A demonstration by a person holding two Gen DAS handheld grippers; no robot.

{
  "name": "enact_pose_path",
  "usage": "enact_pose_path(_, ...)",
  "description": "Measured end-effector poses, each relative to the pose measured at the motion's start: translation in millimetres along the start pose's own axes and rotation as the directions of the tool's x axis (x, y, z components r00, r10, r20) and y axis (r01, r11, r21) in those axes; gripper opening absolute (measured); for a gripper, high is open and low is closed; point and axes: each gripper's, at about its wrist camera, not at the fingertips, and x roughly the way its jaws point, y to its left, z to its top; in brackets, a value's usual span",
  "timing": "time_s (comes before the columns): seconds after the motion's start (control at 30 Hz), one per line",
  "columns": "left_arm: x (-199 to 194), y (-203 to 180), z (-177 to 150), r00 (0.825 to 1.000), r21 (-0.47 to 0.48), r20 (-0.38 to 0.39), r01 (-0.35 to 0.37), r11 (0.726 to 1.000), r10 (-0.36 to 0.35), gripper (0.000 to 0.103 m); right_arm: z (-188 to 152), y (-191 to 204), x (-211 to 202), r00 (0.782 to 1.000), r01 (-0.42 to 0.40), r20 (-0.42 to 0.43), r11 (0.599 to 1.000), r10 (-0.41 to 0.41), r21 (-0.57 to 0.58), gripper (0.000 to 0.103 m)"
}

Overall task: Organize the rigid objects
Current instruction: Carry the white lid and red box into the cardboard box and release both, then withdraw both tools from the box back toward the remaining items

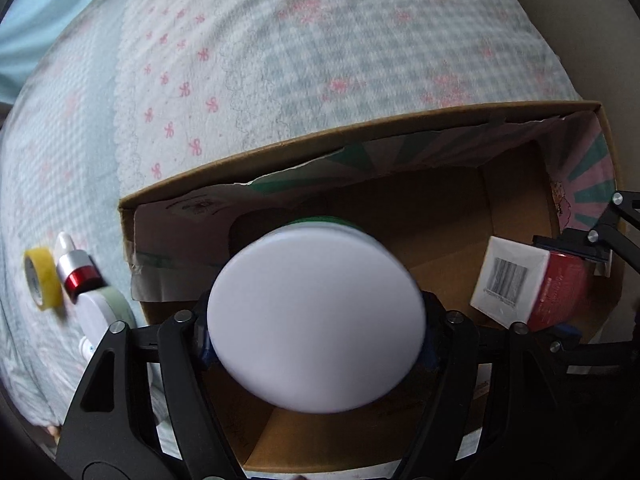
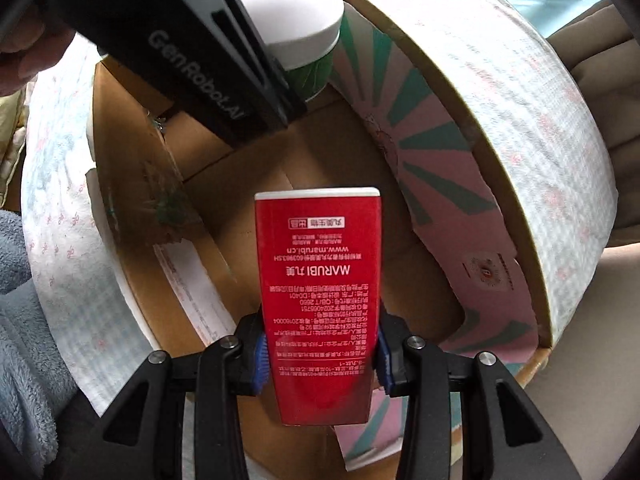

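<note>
My left gripper (image 1: 316,336) is shut on a green jar with a white lid (image 1: 316,316) and holds it inside the open cardboard box (image 1: 360,132). The jar also shows in the right wrist view (image 2: 304,20), behind the left gripper's black body (image 2: 192,48). My right gripper (image 2: 320,354) is shut on a red MARUBI carton (image 2: 320,300) and holds it over the box floor (image 2: 248,184). In the left wrist view the carton (image 1: 520,280) shows at the box's right end, white barcoded end facing me.
The box sits on a pale checked bedspread with pink bows (image 1: 280,60). Left of the box lie a yellow tape roll (image 1: 40,280), a red-and-silver capped bottle (image 1: 78,270) and a white and pale-green item (image 1: 100,312). A blue fleece (image 2: 20,320) lies at the left.
</note>
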Motion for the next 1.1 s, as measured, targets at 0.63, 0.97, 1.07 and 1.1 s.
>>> enact_pose_path(0.63, -59.8, 17.7, -16.8, 0.994, -0.039, 0.107, -0.013, 0.999, 0.017, 0.103, -16.7, -41.3, -35.9, 0.988, -0.049, 0.155, 0.961, 0.007, 0.272, 0.103)
enact_pose_path(0.97, -105.4, 15.1, -29.0, 0.985, -0.041, 0.171, -0.016, 0.999, 0.023, 0.103, -15.6, -26.3, -73.1, 0.992, -0.009, 0.119, 0.951, -0.030, 0.310, 0.103)
enact_pose_path(1.07, -125.6, 17.9, -36.3, 0.978, -0.054, 0.206, -0.011, 0.998, 0.022, 0.103, -13.2, -20.4, -93.6, 0.992, -0.002, 0.123, 0.946, -0.040, 0.326, 0.103)
enact_pose_path(1.1, -133.4, 20.2, -40.2, 0.975, -0.061, 0.219, -0.008, 0.998, 0.021, 0.103, -11.7, -18.2, -98.7, 0.991, -0.009, 0.126, 0.943, -0.035, 0.332, 0.103)
